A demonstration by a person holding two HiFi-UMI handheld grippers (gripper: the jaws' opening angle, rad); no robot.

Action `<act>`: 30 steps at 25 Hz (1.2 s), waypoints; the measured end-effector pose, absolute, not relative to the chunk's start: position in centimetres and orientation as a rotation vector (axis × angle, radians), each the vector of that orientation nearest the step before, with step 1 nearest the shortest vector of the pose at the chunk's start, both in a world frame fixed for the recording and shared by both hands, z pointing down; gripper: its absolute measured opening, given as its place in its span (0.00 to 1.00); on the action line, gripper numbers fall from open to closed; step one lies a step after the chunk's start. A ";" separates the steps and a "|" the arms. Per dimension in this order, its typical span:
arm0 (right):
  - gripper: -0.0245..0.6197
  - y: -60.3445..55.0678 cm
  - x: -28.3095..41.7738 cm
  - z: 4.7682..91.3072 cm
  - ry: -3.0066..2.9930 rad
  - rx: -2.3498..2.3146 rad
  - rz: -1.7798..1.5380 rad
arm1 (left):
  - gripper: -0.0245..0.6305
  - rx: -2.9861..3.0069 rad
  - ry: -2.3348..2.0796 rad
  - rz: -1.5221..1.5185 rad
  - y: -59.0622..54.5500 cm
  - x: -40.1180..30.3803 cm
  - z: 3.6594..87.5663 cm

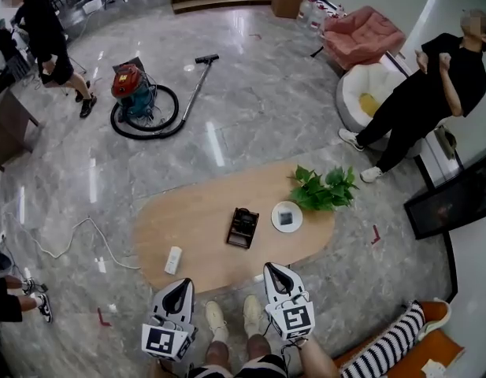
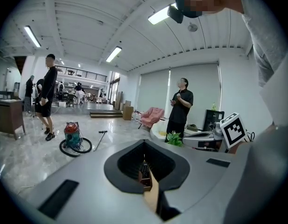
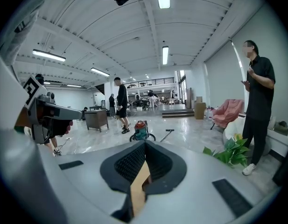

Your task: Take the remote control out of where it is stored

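**Approach not begun: both grippers short of the storage box**

Nearest the person, the left gripper [image 1: 179, 287] and the right gripper [image 1: 274, 271] hang side by side just off the near edge of the oval wooden tabletop [image 1: 195, 219]. Each points forward and slightly down. In both gripper views the fingers are pressed together with nothing held between them. Only a thin slit shows between the pads, and the tabletop is visible through it.

A small white oblong object [image 1: 173, 260] lies on the near left part of the tabletop, just ahead of the left gripper. It is too small to identify.

Further in, near the middle, stands a dark open storage box [image 1: 243, 242], well apart from both grippers. Through the slit of the left gripper view a dark piece with rows of buttons shows inside it. This is most likely the remote control [image 2: 144, 170], still stored and untouched. Just to the right of the box sits a round white dish [image 1: 287, 216], and beyond that a leafy green plant [image 1: 323, 189].

On the floor far behind lies a vacuum cleaner [image 1: 134, 93], and people stand around the room.

The step in hand looks like the reach toward the box, so the task proper has not started. The next move calls for one gripper to spread its fingers. That gripper must come over the box, line up across the narrow sides of the remote control and close on it. The other may need to steady the box so it does not lift with the remote control.
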State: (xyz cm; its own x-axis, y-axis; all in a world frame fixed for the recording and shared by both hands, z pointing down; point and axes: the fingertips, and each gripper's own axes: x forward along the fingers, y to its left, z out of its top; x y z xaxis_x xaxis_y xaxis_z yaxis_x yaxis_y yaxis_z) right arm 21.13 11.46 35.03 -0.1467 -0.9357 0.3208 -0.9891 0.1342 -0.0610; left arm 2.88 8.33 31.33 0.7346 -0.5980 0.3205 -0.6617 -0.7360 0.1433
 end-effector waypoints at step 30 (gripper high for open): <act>0.05 4.4 24.2 49.7 -2.151 1.870 0.408 | 0.05 2.591 -0.990 0.438 4.8 3.3 44.3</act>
